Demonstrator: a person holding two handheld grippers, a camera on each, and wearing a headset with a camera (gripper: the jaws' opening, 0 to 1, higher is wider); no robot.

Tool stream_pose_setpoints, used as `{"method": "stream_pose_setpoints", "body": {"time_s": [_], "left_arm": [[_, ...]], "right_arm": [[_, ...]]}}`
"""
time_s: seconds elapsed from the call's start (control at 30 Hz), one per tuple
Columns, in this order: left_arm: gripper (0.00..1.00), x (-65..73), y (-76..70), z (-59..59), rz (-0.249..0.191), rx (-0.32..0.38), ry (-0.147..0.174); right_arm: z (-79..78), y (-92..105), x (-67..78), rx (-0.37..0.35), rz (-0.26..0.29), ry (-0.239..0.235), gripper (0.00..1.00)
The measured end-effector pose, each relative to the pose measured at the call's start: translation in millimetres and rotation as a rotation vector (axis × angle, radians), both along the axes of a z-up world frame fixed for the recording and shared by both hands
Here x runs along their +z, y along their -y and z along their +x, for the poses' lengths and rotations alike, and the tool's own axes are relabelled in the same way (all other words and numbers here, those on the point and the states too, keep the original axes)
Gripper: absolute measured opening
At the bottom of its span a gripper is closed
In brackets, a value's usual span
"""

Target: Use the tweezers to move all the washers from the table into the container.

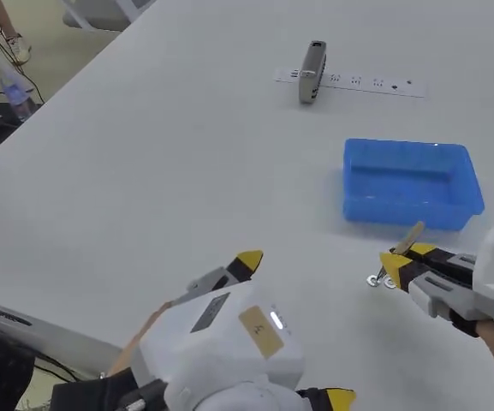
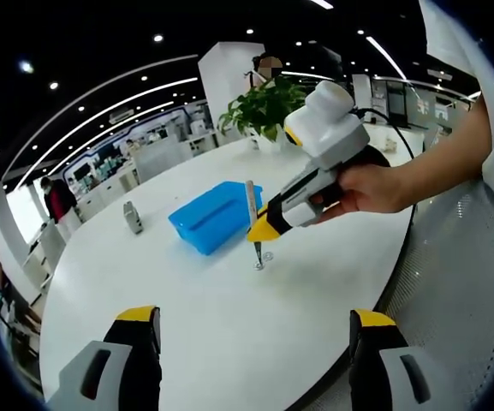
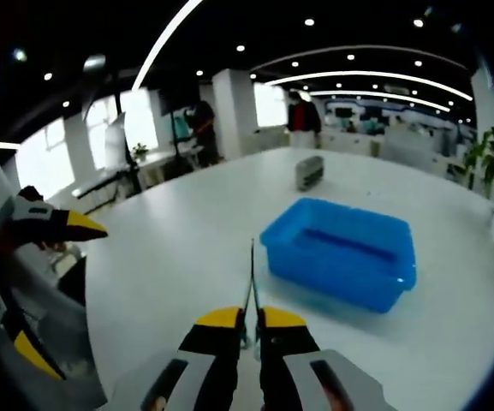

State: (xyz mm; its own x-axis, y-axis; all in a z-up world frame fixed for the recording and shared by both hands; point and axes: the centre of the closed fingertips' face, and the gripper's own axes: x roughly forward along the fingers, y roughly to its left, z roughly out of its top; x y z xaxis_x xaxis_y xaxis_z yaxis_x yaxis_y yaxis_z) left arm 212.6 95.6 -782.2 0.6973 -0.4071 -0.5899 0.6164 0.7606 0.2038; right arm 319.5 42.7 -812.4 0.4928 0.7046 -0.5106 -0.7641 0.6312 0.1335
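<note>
**Tweezer tips down on the washers, short of the container**

The white desk (image 1: 144, 171) is broad and smooth. The blue container (image 1: 401, 210) sits on it just beyond the work, and its floor looks bare.

The left gripper (image 2: 253, 321) hangs near the desk's edge with its fingers spread wide and nothing between them. The right gripper (image 3: 249, 318) has its fingers clenched on the tweezers (image 2: 251, 205), which slant down so their tips meet the desk in front of the container's near wall.

The washers (image 1: 377, 281) lie there as a small metal cluster at the tips. They are too small to count, and I cannot tell whether one is pinched.

The likely trouble is at the pinch:
- **Skating:** a thin flat ring on a slick surface may slide away if the tips come in steep or uneven.
- **Springing out:** it may pop free if it is squeezed off-centre.
- **Loose tool:** if the tweezers turn inside the fingers, the tips would cross.
- **Dropping short:** a lift over the near wall with a weak hold could drop the washer before it clears.
</note>
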Motion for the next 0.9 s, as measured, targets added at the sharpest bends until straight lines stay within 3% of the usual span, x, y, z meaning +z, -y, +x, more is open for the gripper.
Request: {"method": "stream_pose_setpoints", "body": {"time_s": [0.3,0.4,0.9], "left_arm": [[0.93,-1.3,-0.4,-0.2,0.008,-0.001,-0.003],[0.93,-1.6,-0.8,0.0,0.007,0.001,-0.005],[0.93,-3.4,-0.1,-0.6,0.011,-0.005,-0.009]], "right_arm": [[0.6,-2.3,3.6,-0.007,0.021,-0.005,0.04],[-0.5,-3.6,-1.6,0.001,0.008,-0.011,0.04],[-3.9,-3.6,-5.1,0.062,-0.047,0.086,0.02]]}}
